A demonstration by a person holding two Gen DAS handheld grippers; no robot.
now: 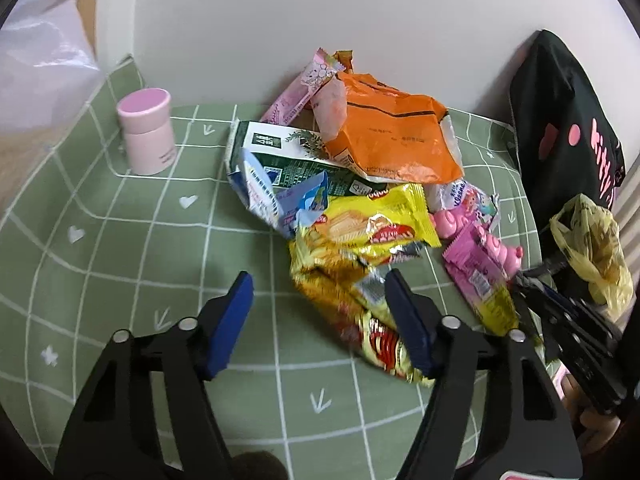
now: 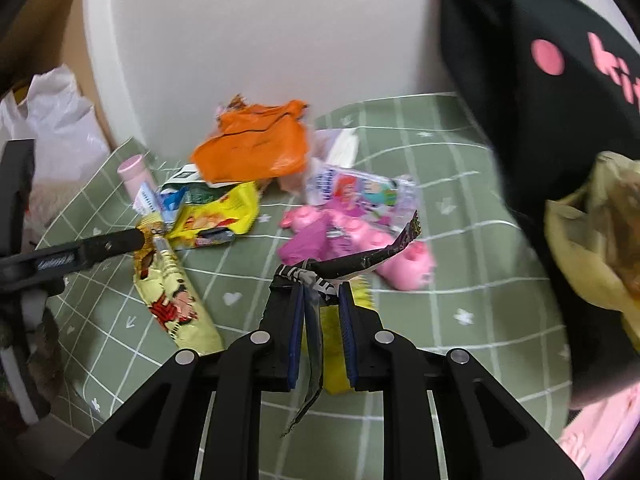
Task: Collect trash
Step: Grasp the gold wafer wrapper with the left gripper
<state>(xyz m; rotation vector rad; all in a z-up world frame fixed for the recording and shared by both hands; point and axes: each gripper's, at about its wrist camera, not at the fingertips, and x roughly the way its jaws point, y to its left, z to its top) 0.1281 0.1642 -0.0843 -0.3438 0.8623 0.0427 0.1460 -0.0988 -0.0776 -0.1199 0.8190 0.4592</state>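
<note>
1. Right gripper (image 2: pixel 320 300), bottom centre: jaws narrow, black wrapper strip (image 2: pixel 360 260) between pads, grip unclear.
2. Left gripper (image 1: pixel 320 292), bottom: jaws wide, astride yellow snack wrapper (image 1: pixel 352 280).
3. Trash pile mid-frame on green grid tablecloth (image 1: pixel 120 240); orange bag (image 1: pixel 392 136) farthest.

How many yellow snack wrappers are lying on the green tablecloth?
2, as far as shows. One yellow wrapper lies at the pile's front, under the orange bag. The other, a crumpled long yellow wrapper, lies nearer, by the left gripper. More may be hidden under the pile.
</note>
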